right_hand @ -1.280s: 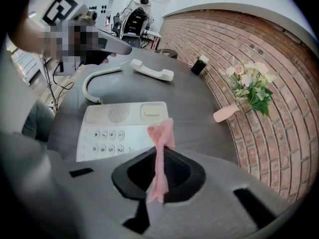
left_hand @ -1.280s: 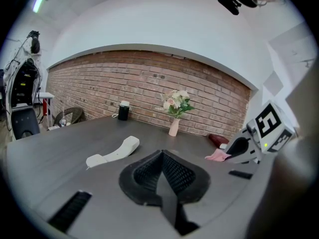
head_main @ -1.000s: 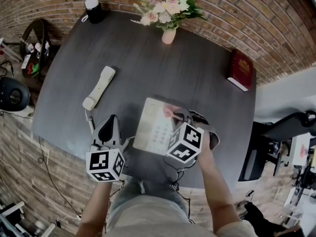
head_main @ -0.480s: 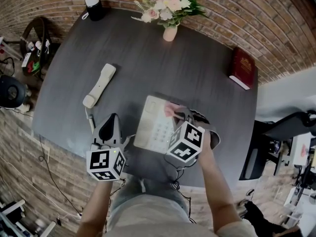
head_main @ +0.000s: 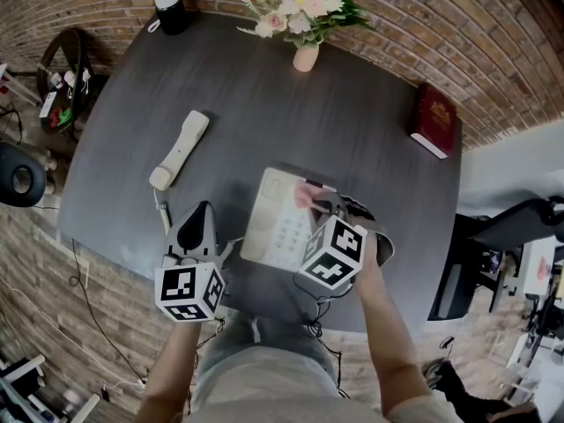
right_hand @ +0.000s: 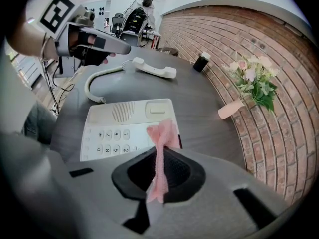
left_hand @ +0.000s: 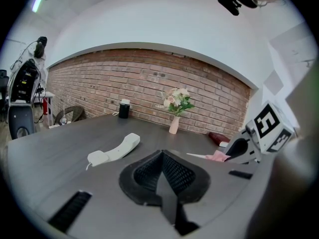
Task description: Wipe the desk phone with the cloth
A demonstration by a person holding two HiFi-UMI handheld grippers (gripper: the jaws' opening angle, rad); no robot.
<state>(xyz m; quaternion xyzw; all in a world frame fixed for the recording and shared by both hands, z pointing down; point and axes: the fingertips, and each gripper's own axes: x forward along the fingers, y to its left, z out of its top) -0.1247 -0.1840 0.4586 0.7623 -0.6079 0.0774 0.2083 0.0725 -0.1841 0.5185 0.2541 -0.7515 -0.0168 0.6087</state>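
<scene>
The white desk phone base (head_main: 282, 214) (right_hand: 127, 126) lies near the front edge of the dark table (head_main: 352, 122). Its handset (head_main: 179, 149) (left_hand: 115, 149) (right_hand: 154, 69) lies off the cradle to the left, joined by a coiled cord (right_hand: 97, 81). My right gripper (head_main: 310, 199) (right_hand: 158, 158) is shut on a pink cloth (right_hand: 160, 143) (head_main: 304, 194), whose free end rests over the phone's right edge by the keypad. My left gripper (head_main: 201, 218) (left_hand: 162, 171) is shut and empty, hovering left of the phone base.
A vase of flowers (head_main: 305, 11) (right_hand: 249, 83) stands at the far table edge, a black cup (head_main: 168, 11) (left_hand: 124, 108) at the far left corner, a red book (head_main: 434, 120) at the right. Brick walls surround the table; chairs (head_main: 19, 174) and a monitor arm (head_main: 511, 218) stand beside it.
The cloth and right gripper have shifted only slightly over the phone's upper right part. The left gripper has stayed put.
</scene>
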